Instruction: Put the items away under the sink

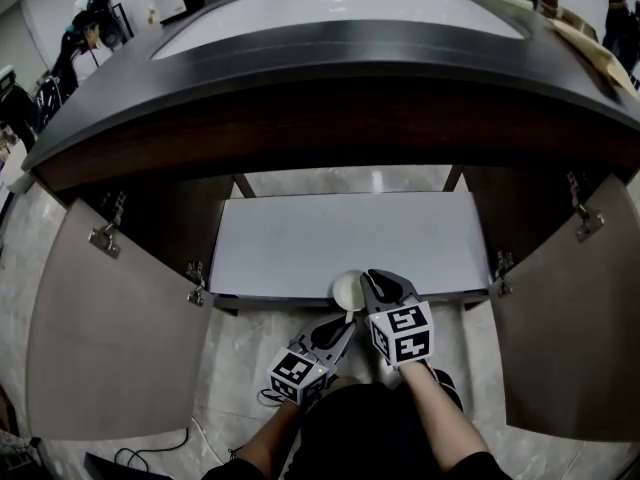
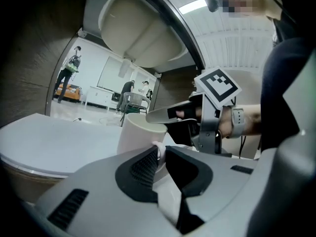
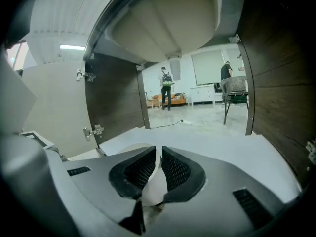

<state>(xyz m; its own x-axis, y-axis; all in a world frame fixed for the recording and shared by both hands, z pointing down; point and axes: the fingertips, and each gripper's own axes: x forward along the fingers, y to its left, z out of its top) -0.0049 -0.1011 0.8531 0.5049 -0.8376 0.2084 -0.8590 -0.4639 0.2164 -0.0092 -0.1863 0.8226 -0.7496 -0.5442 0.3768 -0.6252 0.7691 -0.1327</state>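
A cream mug (image 1: 347,290) is at the front edge of the white cabinet floor (image 1: 300,238) under the sink. My left gripper (image 1: 344,320) comes from below and is shut on the mug's handle (image 2: 158,149); the mug's body (image 2: 138,134) stands just beyond its jaws. My right gripper (image 1: 373,280) is shut on the mug's wall (image 3: 154,179), which shows as a pale strip between its pads. In the left gripper view the right gripper (image 2: 170,115) reaches over the rim. Whether the mug rests on the cabinet floor I cannot tell.
Both cabinet doors stand swung out, the left door (image 1: 110,338) and the right door (image 1: 575,338). The sink basin (image 3: 165,16) hangs overhead inside the cabinet, under a dark countertop (image 1: 330,63). Dark wood side walls (image 3: 284,93) bound the cabinet. People stand far off in the room.
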